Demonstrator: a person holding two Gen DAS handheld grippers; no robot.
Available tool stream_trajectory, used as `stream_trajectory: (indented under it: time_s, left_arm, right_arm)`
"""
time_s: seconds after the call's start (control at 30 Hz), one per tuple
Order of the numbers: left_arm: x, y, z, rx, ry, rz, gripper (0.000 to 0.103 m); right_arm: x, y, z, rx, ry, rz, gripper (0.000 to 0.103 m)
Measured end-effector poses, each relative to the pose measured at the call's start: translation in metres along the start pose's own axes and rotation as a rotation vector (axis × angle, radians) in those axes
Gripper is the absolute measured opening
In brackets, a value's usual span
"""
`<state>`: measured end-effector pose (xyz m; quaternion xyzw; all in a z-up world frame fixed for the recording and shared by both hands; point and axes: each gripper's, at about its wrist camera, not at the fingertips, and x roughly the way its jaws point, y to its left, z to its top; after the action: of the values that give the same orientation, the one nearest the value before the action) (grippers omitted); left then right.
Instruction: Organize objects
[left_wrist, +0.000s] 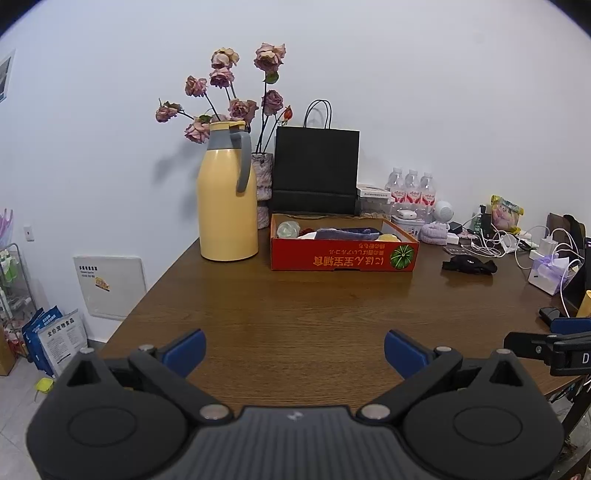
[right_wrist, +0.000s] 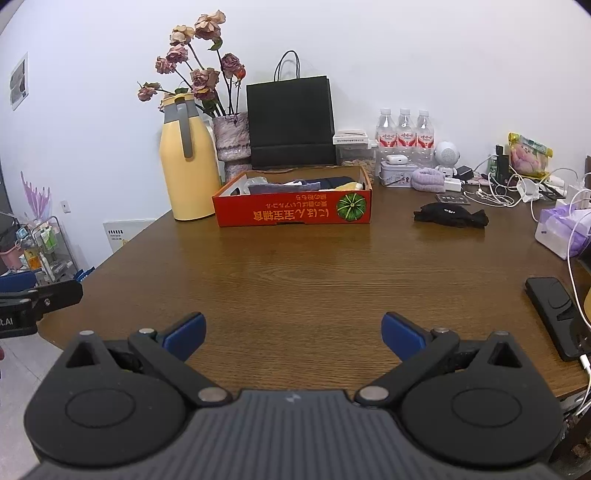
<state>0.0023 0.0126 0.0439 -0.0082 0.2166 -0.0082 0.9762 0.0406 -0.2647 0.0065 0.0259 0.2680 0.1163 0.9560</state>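
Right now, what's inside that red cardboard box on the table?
The red box holds a dark blue folded cloth, something yellow and a clear roundish item at its left end. Whatever lies beneath them is hidden.

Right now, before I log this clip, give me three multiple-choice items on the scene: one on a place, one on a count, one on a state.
1. Where does the yellow jug stand relative to the red box?
A. At its left end
B. Inside it
C. On the floor

2. How many water bottles stand by the wall?
A. One
B. Three
C. Six

3. How are both grippers?
A. Shut on a sock
B. Open, holding nothing
C. Shut on the jug

Answers: 1 A, the jug stands on the table left of the box. 2 B, three red-labelled bottles in a row. 3 B, the left gripper and right gripper show spread fingers over bare wood.
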Motion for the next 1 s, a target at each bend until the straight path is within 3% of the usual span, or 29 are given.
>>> stream_trajectory:
  time_s: [1.0]
  left_arm:
    - [0.0036, 0.003, -0.0012, 0.003, 0.035, 0.005, 0.103]
  right_arm:
    - [0.0053, -0.0014, -0.001, -0.026, 0.02, -0.026, 0.103]
